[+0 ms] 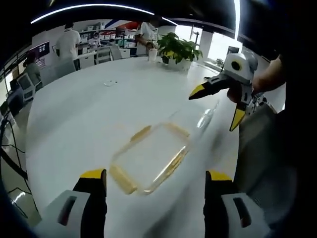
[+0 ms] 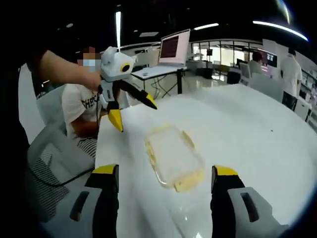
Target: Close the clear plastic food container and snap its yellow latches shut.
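Observation:
A clear plastic food container (image 1: pixel 151 156) with yellow latches along its sides lies flat on the white table (image 1: pixel 89 114). Blur hides whether the latches are snapped down. In the left gripper view my left gripper (image 1: pixel 156 176) is open, its yellow-tipped jaws spread on either side of the container's near end. My right gripper (image 1: pixel 213 111) hangs open above the table's right edge, apart from the container. In the right gripper view the container (image 2: pixel 173 156) lies just ahead of my open right gripper (image 2: pixel 164 171), and the left gripper (image 2: pixel 136 118) hovers open beyond it at upper left.
A potted plant (image 1: pixel 178 49) stands at the table's far edge. People stand in the background. A person sits in a chair (image 2: pixel 49 148) close to the table edge. A laptop (image 2: pixel 173 47) rests on a desk behind.

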A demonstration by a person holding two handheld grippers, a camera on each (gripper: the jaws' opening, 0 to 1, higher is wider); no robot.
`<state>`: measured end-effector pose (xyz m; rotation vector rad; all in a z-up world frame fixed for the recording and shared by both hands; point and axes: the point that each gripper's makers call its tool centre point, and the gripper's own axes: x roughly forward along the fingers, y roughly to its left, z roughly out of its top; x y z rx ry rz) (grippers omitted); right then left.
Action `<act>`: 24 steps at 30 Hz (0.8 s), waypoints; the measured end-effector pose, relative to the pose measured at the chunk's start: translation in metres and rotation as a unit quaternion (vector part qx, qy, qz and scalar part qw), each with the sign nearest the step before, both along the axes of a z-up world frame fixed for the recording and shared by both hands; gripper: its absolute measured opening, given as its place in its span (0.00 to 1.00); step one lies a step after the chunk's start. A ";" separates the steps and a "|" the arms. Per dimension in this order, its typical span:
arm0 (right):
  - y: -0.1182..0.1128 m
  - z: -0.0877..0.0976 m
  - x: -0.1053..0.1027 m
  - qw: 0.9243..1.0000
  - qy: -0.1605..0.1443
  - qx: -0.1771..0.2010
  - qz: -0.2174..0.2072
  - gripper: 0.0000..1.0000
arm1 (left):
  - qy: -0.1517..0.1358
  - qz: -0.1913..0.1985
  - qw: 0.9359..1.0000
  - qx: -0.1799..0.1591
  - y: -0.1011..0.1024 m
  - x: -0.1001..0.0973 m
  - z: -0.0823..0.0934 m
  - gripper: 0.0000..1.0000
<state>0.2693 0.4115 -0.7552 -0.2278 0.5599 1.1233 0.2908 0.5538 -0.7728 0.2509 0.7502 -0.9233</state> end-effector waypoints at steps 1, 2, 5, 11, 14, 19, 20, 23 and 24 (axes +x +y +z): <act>0.000 -0.001 0.002 1.000 0.003 -0.002 0.000 0.74 | 0.002 -0.004 1.000 0.004 0.001 0.000 -0.002 0.78; 0.001 -0.002 0.003 1.000 0.003 -0.004 0.000 0.74 | 0.002 -0.006 1.000 0.008 0.002 0.001 -0.003 0.78; 0.001 -0.006 0.007 1.000 0.004 -0.015 0.003 0.72 | 0.004 -0.017 1.000 0.021 0.005 0.002 -0.008 0.78; 0.001 -0.013 0.014 0.999 0.007 -0.039 0.009 0.68 | 0.013 -0.043 0.998 0.045 0.007 0.006 -0.018 0.77; 0.002 -0.017 0.015 0.999 0.006 -0.051 0.017 0.67 | 0.016 -0.057 0.997 0.057 0.008 0.009 -0.023 0.77; 0.004 -0.024 0.015 0.997 0.013 -0.065 0.028 0.65 | 0.021 -0.076 0.994 0.073 0.009 0.014 -0.028 0.76; 0.004 -0.025 0.016 0.997 0.013 -0.067 0.028 0.65 | 0.021 -0.079 0.994 0.075 0.009 0.015 -0.029 0.76; 0.005 -0.028 0.017 0.997 0.016 -0.073 0.031 0.65 | 0.024 -0.090 0.992 0.085 0.011 0.015 -0.032 0.75; 0.005 -0.029 0.017 0.997 0.016 -0.074 0.032 0.65 | 0.024 -0.092 0.992 0.088 0.012 0.017 -0.033 0.74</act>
